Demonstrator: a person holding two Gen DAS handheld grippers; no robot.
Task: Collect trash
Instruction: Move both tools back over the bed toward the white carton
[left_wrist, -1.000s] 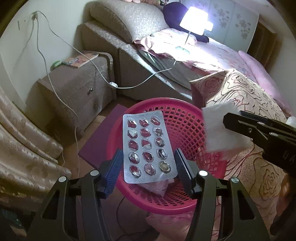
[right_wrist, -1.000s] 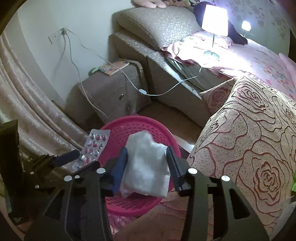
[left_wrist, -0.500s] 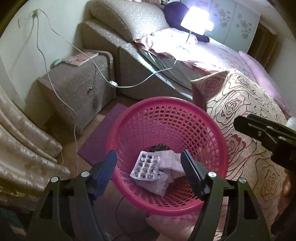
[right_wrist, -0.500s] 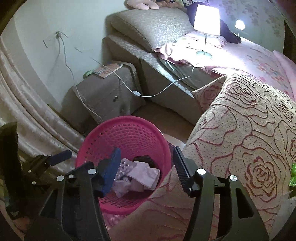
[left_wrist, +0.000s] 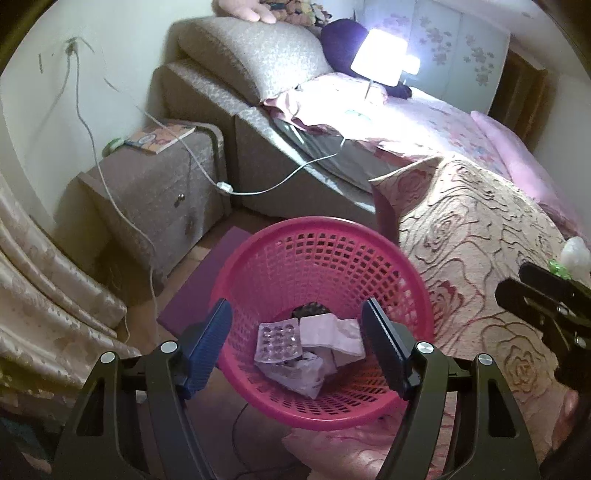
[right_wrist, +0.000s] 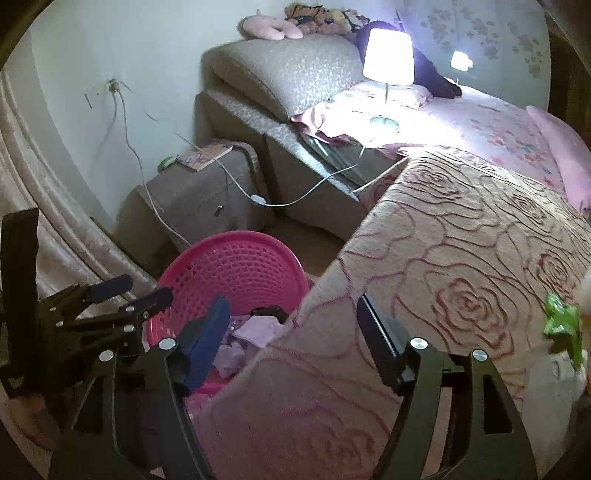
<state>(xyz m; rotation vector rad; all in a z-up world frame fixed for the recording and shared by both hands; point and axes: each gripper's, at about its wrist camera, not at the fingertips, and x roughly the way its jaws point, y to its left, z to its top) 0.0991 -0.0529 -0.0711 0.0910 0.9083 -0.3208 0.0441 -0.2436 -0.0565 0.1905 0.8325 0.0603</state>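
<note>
A pink mesh basket stands on the floor beside the bed; it also shows in the right wrist view. Inside lie a silver pill blister pack, a white tissue and crumpled paper. My left gripper is open and empty above the basket. My right gripper is open and empty over the edge of the rose-patterned bedspread. A green wrapper and a white clump lie on the bedspread at the right.
A grey nightstand with a booklet stands left of the bed. A white cable hangs across from the wall socket. A lit lamp stands on the bed. A curtain hangs at the left. A purple mat lies by the basket.
Both grippers opened: the blister pack fell from the left and the tissue from the right into the basket. The right gripper then moved right over the bedspread.
</note>
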